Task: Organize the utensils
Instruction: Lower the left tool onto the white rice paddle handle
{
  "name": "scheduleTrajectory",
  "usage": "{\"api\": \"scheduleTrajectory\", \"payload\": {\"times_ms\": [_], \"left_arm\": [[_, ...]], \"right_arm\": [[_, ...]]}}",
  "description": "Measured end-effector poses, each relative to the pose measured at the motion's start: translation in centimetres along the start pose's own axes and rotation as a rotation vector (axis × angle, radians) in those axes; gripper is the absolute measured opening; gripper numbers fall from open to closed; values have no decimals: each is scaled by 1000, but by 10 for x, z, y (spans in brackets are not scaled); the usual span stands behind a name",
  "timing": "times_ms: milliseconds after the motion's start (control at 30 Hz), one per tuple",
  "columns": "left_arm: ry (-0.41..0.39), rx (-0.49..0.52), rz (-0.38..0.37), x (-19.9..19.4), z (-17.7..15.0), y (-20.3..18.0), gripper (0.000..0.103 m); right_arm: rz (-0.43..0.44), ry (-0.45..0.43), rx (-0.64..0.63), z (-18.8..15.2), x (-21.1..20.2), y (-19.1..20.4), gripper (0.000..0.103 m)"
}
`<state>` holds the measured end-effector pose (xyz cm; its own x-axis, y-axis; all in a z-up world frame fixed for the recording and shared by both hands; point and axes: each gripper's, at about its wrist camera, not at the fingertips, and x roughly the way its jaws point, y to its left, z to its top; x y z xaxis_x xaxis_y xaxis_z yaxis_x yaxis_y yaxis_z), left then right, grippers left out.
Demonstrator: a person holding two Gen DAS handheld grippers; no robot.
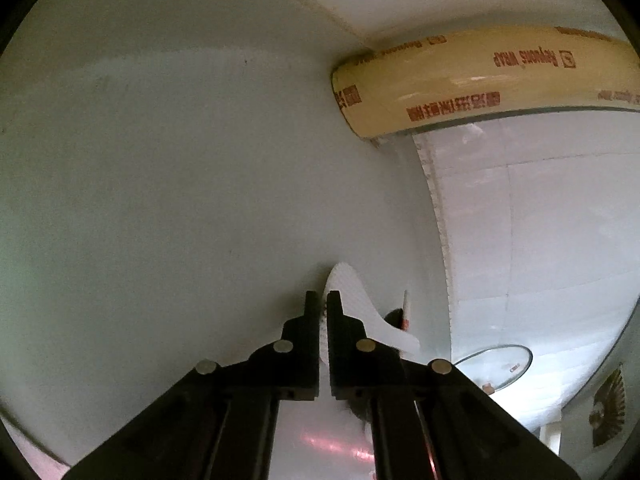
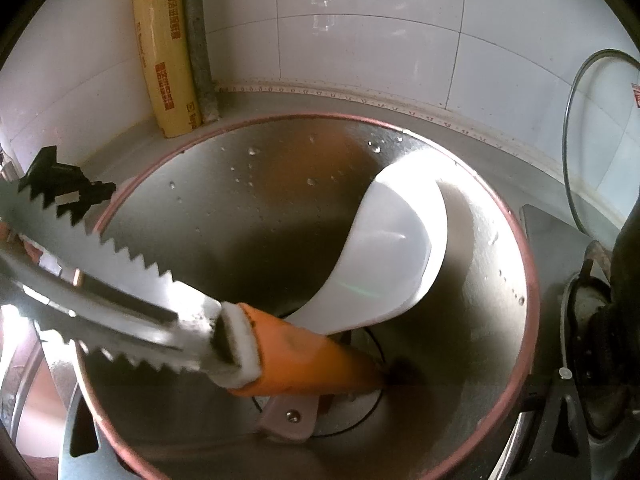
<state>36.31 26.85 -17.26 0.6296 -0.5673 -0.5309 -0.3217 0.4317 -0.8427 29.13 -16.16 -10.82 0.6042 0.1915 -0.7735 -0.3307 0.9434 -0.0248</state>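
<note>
In the right wrist view I look down into a steel container (image 2: 248, 220) with a pink rim. A white rice paddle (image 2: 384, 248) leans inside it. Steel tongs (image 2: 132, 264) with serrated arms stand in it, orange handle (image 2: 304, 360) down, tips up at the left. My left gripper (image 2: 68, 190) sits at those tips. In the left wrist view the left gripper (image 1: 323, 300) is shut on a thin, bright, dimpled arm of the tongs (image 1: 352, 292). My right gripper (image 2: 312, 400) straddles the container, one black finger (image 2: 564, 384) against its outer wall.
A yellow cling-wrap box (image 2: 168, 60) (image 1: 480, 80) stands in the tiled corner beside a grey pipe (image 2: 198, 40). A glass lid (image 2: 600, 140) (image 1: 496, 364) leans on the wall at the right. A dark stove burner (image 2: 592, 320) lies right of the container.
</note>
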Motion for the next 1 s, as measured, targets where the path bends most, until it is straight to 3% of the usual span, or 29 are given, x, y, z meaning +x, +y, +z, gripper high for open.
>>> {"api": "scheduleTrajectory", "payload": {"times_ms": [433, 1000], "left_arm": [[59, -20, 14, 10, -10, -5, 3], [66, -1, 118, 22, -12, -23, 4]], "right_arm": [[2, 2, -8, -5, -3, -4, 103], [6, -3, -6, -6, -9, -1, 103]]}}
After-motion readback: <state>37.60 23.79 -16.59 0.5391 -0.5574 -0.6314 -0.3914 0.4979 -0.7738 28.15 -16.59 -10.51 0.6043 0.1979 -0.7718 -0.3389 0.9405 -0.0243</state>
